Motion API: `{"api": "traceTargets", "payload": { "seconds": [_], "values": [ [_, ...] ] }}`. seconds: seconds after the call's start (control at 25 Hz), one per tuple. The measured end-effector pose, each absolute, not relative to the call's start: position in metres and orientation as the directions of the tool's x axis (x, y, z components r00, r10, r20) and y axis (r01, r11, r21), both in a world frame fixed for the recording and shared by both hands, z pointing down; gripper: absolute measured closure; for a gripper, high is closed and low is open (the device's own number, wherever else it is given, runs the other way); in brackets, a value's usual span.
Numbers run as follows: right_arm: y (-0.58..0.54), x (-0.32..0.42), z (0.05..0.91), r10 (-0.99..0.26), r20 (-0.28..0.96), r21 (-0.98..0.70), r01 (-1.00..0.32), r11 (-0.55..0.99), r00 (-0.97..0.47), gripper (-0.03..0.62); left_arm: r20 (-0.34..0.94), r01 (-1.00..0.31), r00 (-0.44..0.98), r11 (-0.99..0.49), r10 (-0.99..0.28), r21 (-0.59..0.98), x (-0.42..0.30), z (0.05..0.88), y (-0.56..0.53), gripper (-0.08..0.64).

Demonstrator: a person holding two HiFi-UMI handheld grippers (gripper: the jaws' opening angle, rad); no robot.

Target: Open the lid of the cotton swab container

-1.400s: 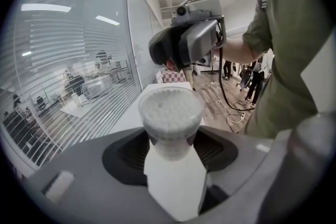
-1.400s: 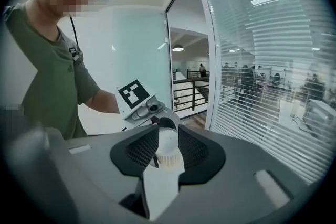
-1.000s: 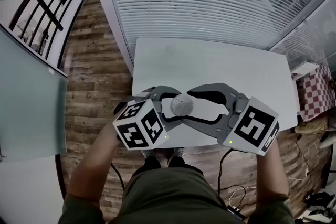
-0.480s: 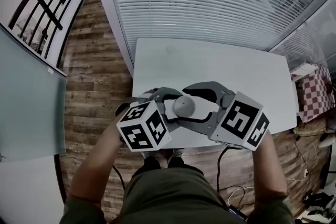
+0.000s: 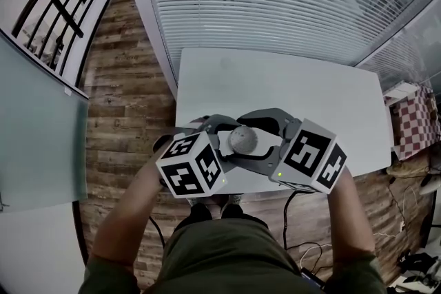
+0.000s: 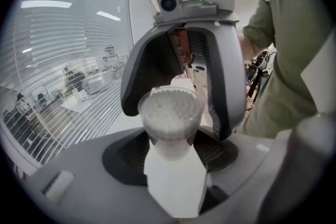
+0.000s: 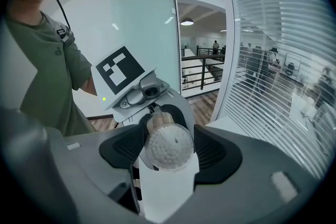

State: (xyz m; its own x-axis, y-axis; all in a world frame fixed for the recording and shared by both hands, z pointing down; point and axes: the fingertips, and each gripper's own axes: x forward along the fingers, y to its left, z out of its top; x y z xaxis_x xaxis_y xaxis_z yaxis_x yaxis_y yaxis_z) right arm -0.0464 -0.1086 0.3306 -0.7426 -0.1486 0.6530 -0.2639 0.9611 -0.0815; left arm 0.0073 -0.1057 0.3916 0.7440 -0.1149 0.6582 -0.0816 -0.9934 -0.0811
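A small clear cotton swab container [image 5: 242, 140] stands upright on the white table [image 5: 289, 86], near its front edge, white swab tips showing at its top. My left gripper [image 5: 233, 139] comes from the left, its ribbed pads [image 6: 131, 149] closed against the container's body [image 6: 170, 113]. My right gripper [image 5: 251, 141] faces it from the right. Its jaws have just been opening and now stand wide around the container [image 7: 169, 147], pads [image 7: 210, 152] apart from it. Whether the lid is on I cannot tell.
A glass wall with slatted blinds [image 5: 275, 3] runs behind the table's far edge. Wooden floor [image 5: 124, 93] lies to the left. A checked cloth [image 5: 413, 124] sits beyond the table's right end, and cables [image 5: 306, 255] trail below the front edge.
My right gripper has shifted left and slightly down, closer to the left gripper and the container. The left gripper and the container have stayed put.
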Motion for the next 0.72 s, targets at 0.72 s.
{"api": "traceTargets", "payload": {
  "seconds": [0.72],
  "values": [
    [-0.115,-0.041,0.344,-0.173,0.635,-0.092,-0.296,0.951,-0.753,0.316,0.669,-0.073,0.736,-0.995,-0.103,-0.073,0.011,0.403,-0.107,0.295]
  ]
}}
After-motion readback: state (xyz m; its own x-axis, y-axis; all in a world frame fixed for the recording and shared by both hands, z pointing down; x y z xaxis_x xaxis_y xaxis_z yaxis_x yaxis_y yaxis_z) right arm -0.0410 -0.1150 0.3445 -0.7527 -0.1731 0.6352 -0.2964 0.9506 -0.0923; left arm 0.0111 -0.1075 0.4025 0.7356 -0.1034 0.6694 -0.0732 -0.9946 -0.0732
